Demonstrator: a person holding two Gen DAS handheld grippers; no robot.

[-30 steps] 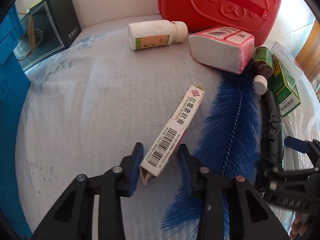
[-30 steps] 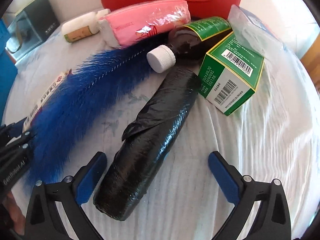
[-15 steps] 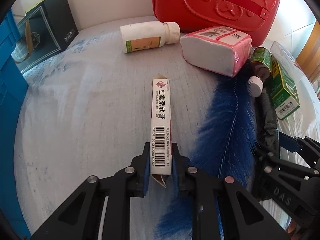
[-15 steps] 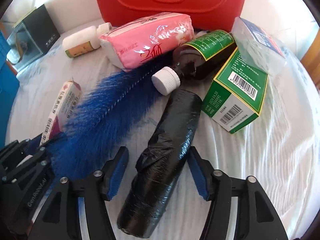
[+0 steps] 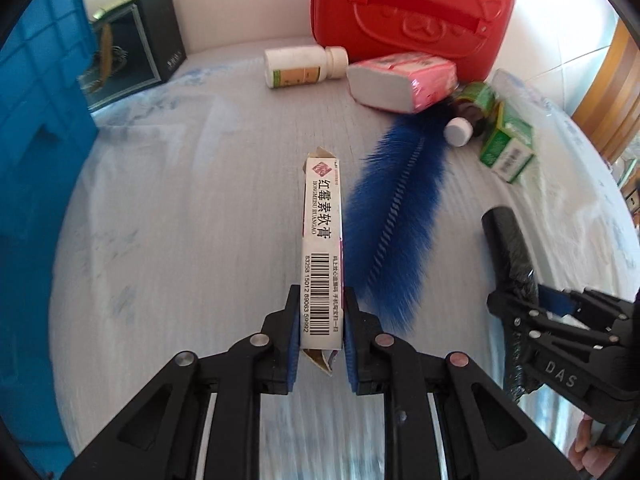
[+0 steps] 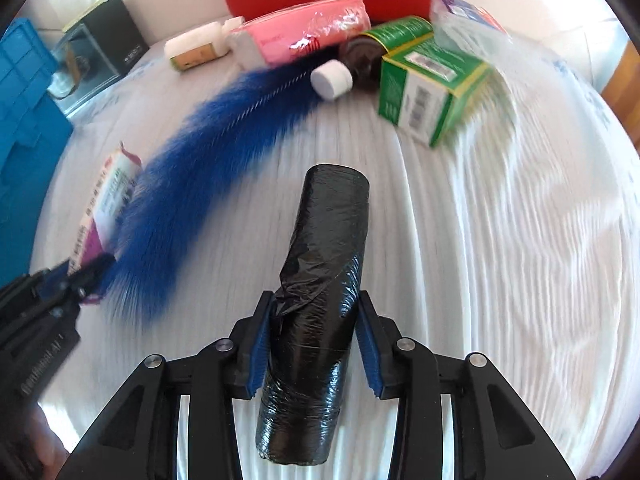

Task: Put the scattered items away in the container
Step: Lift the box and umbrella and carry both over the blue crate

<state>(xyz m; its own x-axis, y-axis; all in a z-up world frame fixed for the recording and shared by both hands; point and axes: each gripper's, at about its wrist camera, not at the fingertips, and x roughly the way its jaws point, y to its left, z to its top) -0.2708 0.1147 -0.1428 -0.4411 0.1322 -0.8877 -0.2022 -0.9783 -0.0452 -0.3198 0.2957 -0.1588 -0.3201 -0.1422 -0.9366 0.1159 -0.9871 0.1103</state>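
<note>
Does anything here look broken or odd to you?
Yes: the slim ointment box clamped in the left gripper has torn, open flaps at both ends. The roll of black bags in the right gripper is crumpled, with a loose wrinkled flap. No spill shows.

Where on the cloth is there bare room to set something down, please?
The widest bare cloth lies between the blue crate and the ointment box. More lies right of the black roll. It is crowded by the red case, around the tissue pack and green box.
</note>
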